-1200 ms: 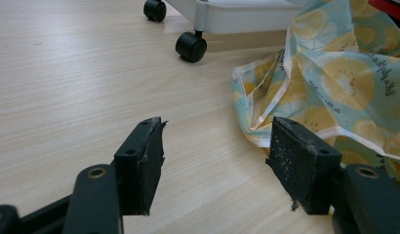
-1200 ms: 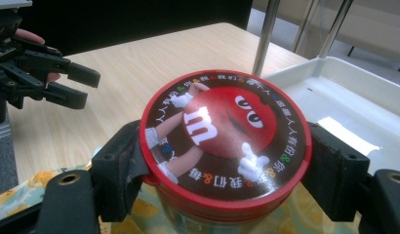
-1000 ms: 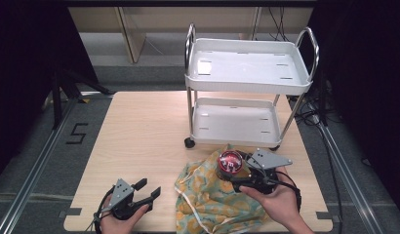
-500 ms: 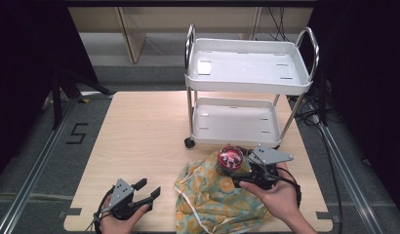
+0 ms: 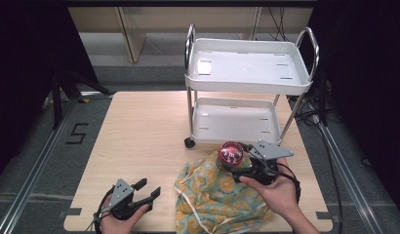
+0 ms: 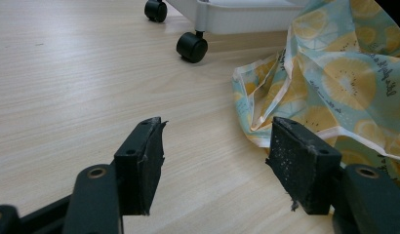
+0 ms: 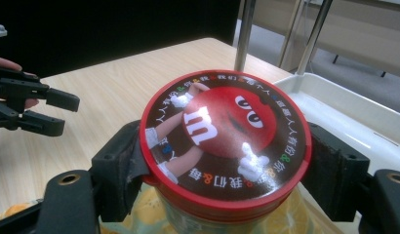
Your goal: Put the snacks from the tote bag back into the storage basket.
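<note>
Near the table's right edge, your right gripper (image 5: 235, 161) clamped on the round red-lidded candy jar (image 5: 230, 152), jar above the yellow-and-teal lemon-print cloth bag (image 5: 215, 200), white two-shelf wheeled cart (image 5: 247, 78) just beyond, your left gripper (image 5: 148, 190) at near left, jaws spread, empty.

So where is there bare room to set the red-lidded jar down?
The cart's top tray is nearly bare, and its lower tray is bare. The table is free left of the cart. It is crowded front right, where the lemon-print bag lies under the right gripper clamping the jar.
</note>
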